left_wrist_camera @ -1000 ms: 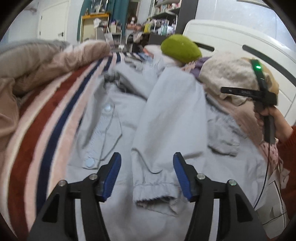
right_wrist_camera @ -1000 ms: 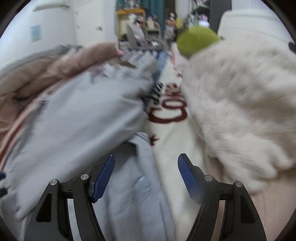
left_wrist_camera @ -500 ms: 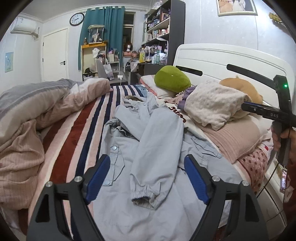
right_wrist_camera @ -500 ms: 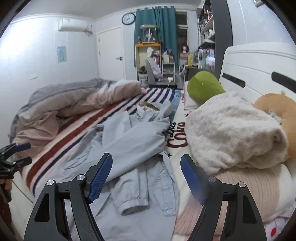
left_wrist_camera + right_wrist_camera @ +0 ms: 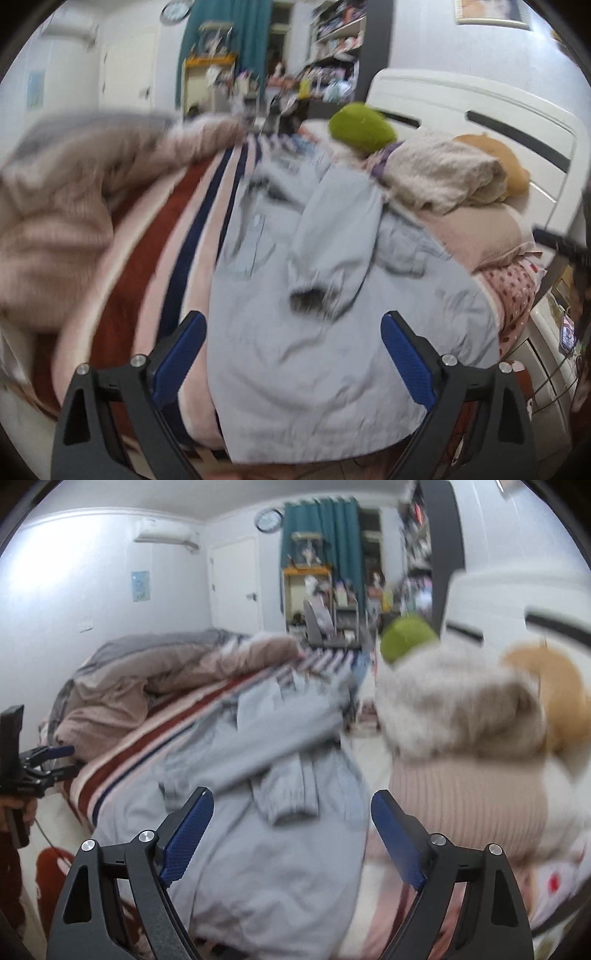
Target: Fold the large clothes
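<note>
A large light-blue jacket lies spread on the striped bed cover, one sleeve folded across its front with the cuff pointing toward me. My left gripper hovers above the jacket's near hem; its jaws are opening and hold nothing. In the right wrist view the jacket lies below my right gripper, whose jaws are also opening on nothing. Each gripper shows at the edge of the other's view: the right gripper, the left gripper.
A crumpled pink and grey duvet is heaped on the left of the bed. By the white headboard sit a cream blanket, a green cushion, an orange plush and pink pillows.
Both grippers have drawn back from the jacket and up, and their jaws have spread wider. The folded sleeve stays lying on the jacket's front.
</note>
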Motion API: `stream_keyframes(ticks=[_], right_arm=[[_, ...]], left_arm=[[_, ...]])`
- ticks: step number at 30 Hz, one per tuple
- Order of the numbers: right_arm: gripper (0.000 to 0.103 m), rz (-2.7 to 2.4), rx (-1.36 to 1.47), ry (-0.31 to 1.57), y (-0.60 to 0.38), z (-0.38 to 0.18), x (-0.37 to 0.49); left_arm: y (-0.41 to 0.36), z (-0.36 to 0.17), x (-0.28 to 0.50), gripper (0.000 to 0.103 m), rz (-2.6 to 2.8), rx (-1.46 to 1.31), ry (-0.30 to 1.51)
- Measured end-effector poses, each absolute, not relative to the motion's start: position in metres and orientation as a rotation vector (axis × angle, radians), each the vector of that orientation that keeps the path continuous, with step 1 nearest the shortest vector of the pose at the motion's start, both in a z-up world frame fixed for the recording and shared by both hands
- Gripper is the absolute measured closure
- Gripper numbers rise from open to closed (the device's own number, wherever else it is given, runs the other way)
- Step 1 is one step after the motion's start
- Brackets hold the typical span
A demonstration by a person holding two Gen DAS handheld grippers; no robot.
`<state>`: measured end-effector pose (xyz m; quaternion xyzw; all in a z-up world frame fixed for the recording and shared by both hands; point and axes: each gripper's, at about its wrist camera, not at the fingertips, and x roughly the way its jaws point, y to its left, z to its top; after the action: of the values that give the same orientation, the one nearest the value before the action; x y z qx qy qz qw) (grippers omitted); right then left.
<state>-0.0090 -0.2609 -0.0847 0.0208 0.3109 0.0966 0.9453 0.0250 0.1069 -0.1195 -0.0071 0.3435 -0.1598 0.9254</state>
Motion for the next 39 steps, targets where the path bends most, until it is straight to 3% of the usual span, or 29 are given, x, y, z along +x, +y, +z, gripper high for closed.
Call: stream_keyframes(ticks=[6, 9, 12, 13, 14, 15, 17, 20, 23, 24, 28, 35, 37, 39], right_arm=[[0.020, 0.150, 0.164, 0.830, -0.295, -0.207, -0.015], [0.031, 0.150, 0.194, 0.870, -0.299, -0.240, -0.013], [0.031, 0.137, 0.200, 0.865, -0.295, -0.248, -0.011], [0.031, 0.141, 0.193, 0.863, -0.293, -0.247, -0.011], [0.035, 0.163, 0.197, 0.856, -0.292, -0.247, -0.012], [0.050, 0.196, 0.203, 0.858, -0.290, -0.247, -0.011], [0.062, 0.220, 0.185, 0.872, -0.282, -0.248, -0.008], [0.066, 0.267, 0.177, 0.872, -0.270, -0.249, -0.001], [0.092, 0.314, 0.215, 0.859, -0.264, -0.248, 0.006], [0.094, 0.316, 0.222, 0.856, -0.264, -0.248, 0.007], [0.097, 0.338, 0.218, 0.837, -0.258, -0.240, 0.007], [0.091, 0.369, 0.232, 0.874, -0.256, -0.241, 0.022], [0.076, 0.385, 0.244, 0.888, -0.253, -0.245, 0.028], [0.068, 0.391, 0.241, 0.894, -0.249, -0.248, 0.033]], left_arm=[[0.117, -0.200, 0.048, 0.012, -0.326, -0.072, 0.848], [0.117, -0.220, 0.061, 0.026, -0.312, -0.096, 0.890], [0.114, -0.229, 0.068, 0.029, -0.315, -0.119, 0.898], [0.113, -0.230, 0.069, 0.038, -0.313, -0.121, 0.900], [0.112, -0.231, 0.070, 0.048, -0.307, -0.123, 0.905], [0.111, -0.232, 0.071, 0.052, -0.304, -0.126, 0.908], [0.109, -0.232, 0.071, 0.061, -0.306, -0.128, 0.910], [0.107, -0.232, 0.069, 0.070, -0.332, -0.151, 0.914], [0.107, -0.231, 0.069, 0.070, -0.333, -0.130, 0.913], [0.108, -0.229, 0.069, 0.069, -0.327, -0.117, 0.911], [0.125, -0.220, 0.068, 0.022, -0.204, -0.075, 0.866], [0.126, -0.237, 0.084, 0.024, -0.286, -0.152, 0.921], [0.113, -0.240, 0.086, 0.026, -0.293, -0.123, 0.924], [0.101, -0.240, 0.089, 0.038, -0.320, -0.120, 0.936]])
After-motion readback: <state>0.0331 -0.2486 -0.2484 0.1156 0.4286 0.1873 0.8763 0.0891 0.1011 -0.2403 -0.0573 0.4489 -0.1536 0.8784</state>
